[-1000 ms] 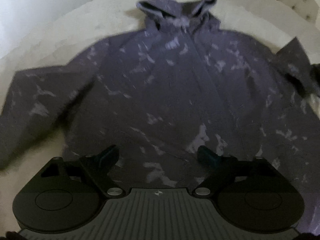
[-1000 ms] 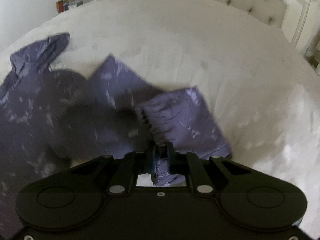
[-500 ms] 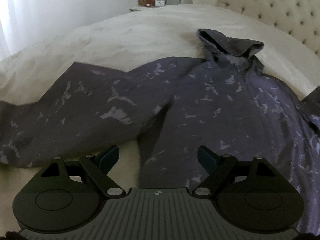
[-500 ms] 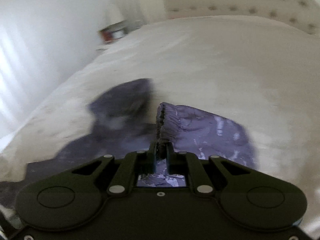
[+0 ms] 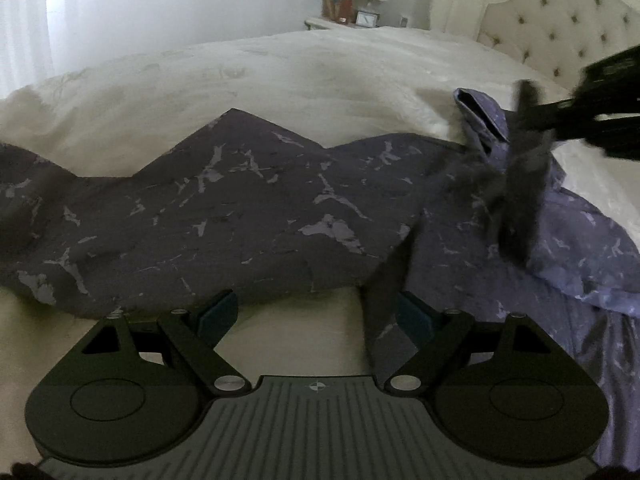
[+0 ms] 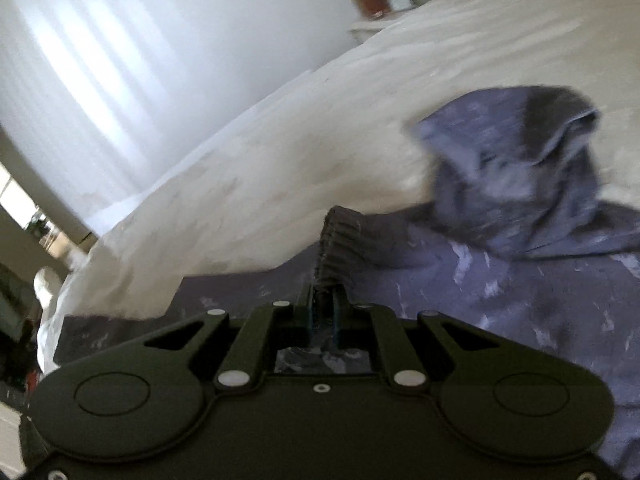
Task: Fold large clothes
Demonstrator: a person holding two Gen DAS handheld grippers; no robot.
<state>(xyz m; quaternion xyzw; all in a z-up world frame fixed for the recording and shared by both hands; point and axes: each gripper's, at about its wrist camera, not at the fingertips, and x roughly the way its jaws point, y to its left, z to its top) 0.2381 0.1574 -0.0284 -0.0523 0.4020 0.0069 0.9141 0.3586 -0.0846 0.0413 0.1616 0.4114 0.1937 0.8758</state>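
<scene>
A dark purple hoodie [image 5: 248, 216] with pale streaks lies spread on a white bed [image 5: 280, 72], its hood [image 5: 480, 120] at the far right. My left gripper [image 5: 316, 314] is open and empty, low over the gap between one sleeve and the body. My right gripper [image 6: 323, 306] is shut on the ribbed sleeve cuff [image 6: 336, 240] and holds it above the hoodie's chest, with the hood [image 6: 520, 152] beyond. In the left wrist view the right gripper [image 5: 532, 120] shows blurred at the upper right with the sleeve [image 5: 520, 200] hanging from it.
A tufted cream headboard [image 5: 560, 28] stands at the back right. A nightstand [image 5: 352, 20] with a lamp and a clock sits by the white curtains [image 6: 100, 60]. The bed's edge drops off at the left in the right wrist view [image 6: 52, 320].
My right gripper has carried the sleeve cuff leftward over the hoodie's body toward the hood. My left gripper has swung left, from over the chest to the other sleeve's armpit.
</scene>
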